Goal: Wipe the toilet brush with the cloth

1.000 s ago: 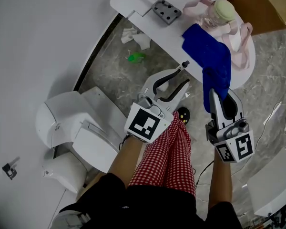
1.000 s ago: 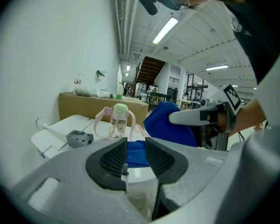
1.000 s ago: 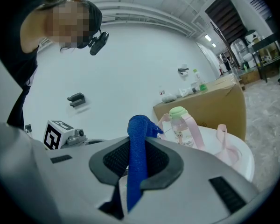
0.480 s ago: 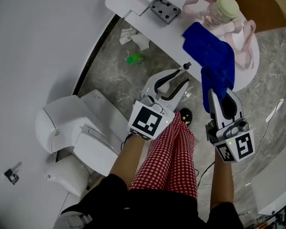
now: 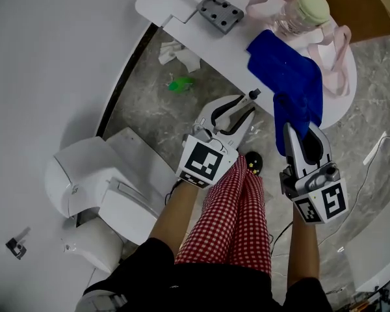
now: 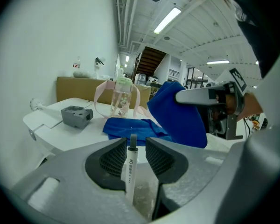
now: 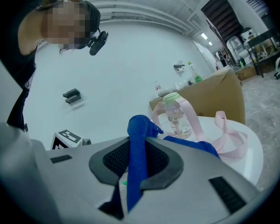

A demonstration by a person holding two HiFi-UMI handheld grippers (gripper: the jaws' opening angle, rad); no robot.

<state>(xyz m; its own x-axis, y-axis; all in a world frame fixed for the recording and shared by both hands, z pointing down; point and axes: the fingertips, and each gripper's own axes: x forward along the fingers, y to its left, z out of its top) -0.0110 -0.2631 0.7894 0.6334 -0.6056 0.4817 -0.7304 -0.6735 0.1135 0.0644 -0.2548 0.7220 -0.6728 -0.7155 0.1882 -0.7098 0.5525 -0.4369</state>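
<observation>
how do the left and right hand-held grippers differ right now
The left hand-held gripper holds a thin, rigid white toilet brush handle between its jaws. The right hand-held gripper is clamped on a soft blue cloth. The left's jaws have just been opening slightly, while the right's pinch tight. The handle pokes free past the left's tips, but the cloth trails from the right's onto the white table. Both are holding something.
</observation>
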